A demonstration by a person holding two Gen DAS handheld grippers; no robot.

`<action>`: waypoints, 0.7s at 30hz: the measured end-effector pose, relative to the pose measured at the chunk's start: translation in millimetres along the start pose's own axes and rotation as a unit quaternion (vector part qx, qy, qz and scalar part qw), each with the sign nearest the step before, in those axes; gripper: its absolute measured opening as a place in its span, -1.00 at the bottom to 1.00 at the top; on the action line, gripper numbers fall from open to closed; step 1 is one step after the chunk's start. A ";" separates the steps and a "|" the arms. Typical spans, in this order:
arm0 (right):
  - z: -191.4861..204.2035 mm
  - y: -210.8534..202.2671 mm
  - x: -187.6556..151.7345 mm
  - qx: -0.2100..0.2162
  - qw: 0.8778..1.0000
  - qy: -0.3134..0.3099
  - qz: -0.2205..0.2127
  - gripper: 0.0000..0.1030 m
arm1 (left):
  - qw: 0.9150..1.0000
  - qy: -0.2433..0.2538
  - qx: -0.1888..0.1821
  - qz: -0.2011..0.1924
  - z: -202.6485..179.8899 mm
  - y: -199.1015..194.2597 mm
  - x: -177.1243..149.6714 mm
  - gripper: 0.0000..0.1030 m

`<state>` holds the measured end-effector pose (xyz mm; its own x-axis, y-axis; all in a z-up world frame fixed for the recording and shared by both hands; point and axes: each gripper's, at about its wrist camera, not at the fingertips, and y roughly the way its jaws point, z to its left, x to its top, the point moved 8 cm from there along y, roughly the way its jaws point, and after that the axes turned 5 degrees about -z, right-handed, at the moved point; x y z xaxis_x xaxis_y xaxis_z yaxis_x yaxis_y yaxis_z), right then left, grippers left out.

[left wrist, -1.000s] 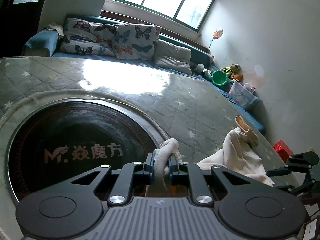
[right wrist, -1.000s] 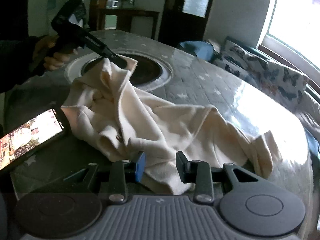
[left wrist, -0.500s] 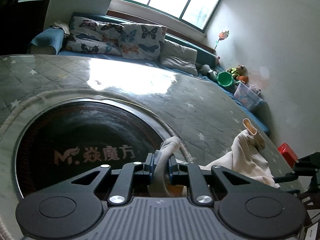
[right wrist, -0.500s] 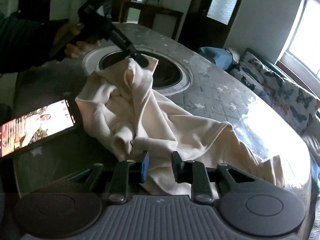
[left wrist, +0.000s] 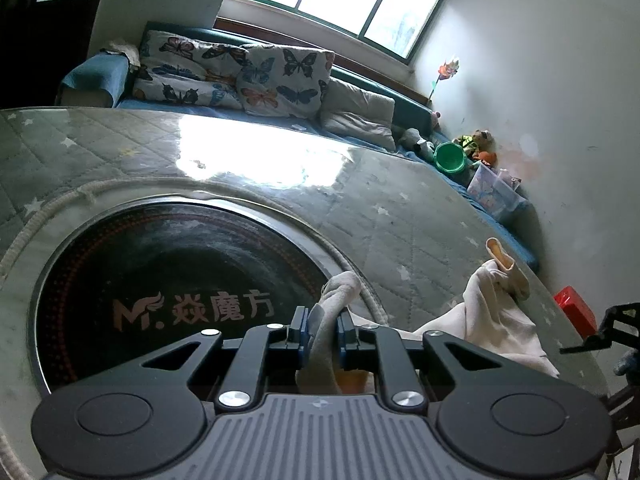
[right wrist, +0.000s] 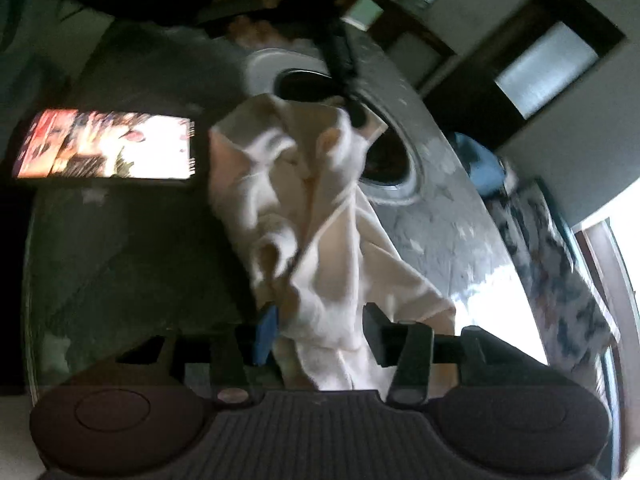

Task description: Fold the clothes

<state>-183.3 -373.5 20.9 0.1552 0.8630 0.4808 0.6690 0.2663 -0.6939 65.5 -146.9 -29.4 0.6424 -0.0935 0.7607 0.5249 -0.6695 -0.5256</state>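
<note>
Left wrist view
Left gripper (left wrist: 323, 330): we see its fingers set narrow, pinching a bunched fold of the cream garment (left wrist: 492, 320) between the pads.
Garment: from the pinch it trails down under the gripper and spreads to the right over the quilted table cover (left wrist: 240, 152), with a cuff sticking up near the table's right edge.
Cooktop (left wrist: 172, 292): we see the dark round plate with its printed logo set into the table, just left of the pinched fold.
Background: a sofa with butterfly cushions (left wrist: 280, 76) sits under the window; a green bowl (left wrist: 450, 158) lies further along it.

Right wrist view (blurred)
Right gripper (right wrist: 318, 334): we see its jaws opening, with garment (right wrist: 316, 216) cloth lying loose in the gap between them; the right-hand pad stands clear of the fabric.
Garment: it runs in a crumpled band from this gripper up to the left gripper (right wrist: 356, 118), which grips its far end at the cooktop rim.
Phone (right wrist: 106, 144): lit screen, lying on the table to the left of the garment, just beside it.
</note>
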 end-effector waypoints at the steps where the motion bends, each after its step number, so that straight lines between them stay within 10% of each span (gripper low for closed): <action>1: 1.4 1.8 1.0 0.000 1.000 -0.010 0.001 -0.14 | 1.000 0.000 0.000 0.000 -0.1 0.2 0.1 -0.69; 21: -4.4 14.3 -3.2 0.007 0.999 0.028 0.019 -0.76 | 1.000 0.005 -0.009 0.012 1.4 6.2 -1.1 -0.69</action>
<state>-171.0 -374.3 11.8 0.2212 0.8472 0.4830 0.6521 0.2398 -0.7192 68.8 -150.0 -34.0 0.6488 -0.1178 0.7518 0.4987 -0.6804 -0.5369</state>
